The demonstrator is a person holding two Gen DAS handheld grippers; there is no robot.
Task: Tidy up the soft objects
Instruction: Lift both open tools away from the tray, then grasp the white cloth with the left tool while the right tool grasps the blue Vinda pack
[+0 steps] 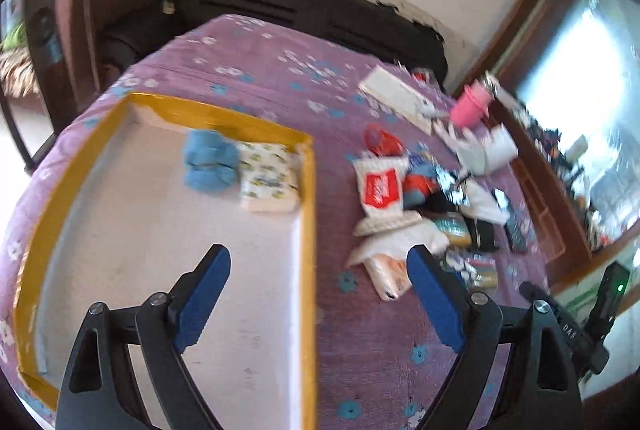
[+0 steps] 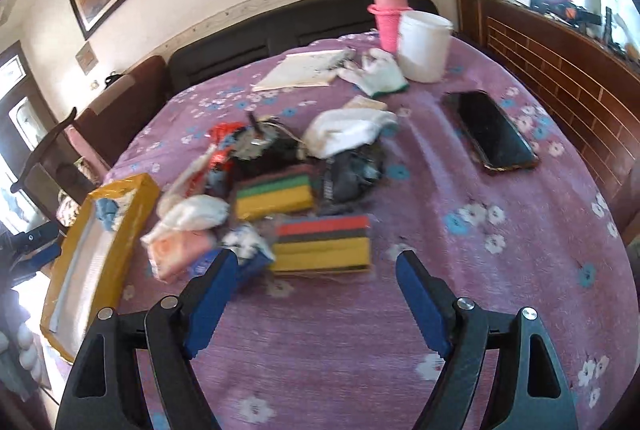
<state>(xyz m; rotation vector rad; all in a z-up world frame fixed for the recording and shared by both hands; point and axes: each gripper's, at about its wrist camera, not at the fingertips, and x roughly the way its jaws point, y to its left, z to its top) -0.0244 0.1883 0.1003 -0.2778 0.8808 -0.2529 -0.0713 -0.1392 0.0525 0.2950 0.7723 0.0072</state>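
Both claws are wide open and hold nothing. The left claw (image 1: 320, 270) hangs over the tray (image 1: 308, 230); the blue cloth (image 1: 210, 166) lies at eleven o'clock. The right claw (image 2: 316, 274) hangs over the purple worktop (image 2: 500, 250), sponges (image 2: 324, 244) at twelve.

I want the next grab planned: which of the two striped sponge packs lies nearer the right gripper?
The sponge pack with the red top stripe, just ahead of the open right gripper. The green-topped pack lies farther back, against the pile.

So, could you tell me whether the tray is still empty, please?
No, a blue cloth and a patterned white packet already lie side by side in the yellow-rimmed tray.
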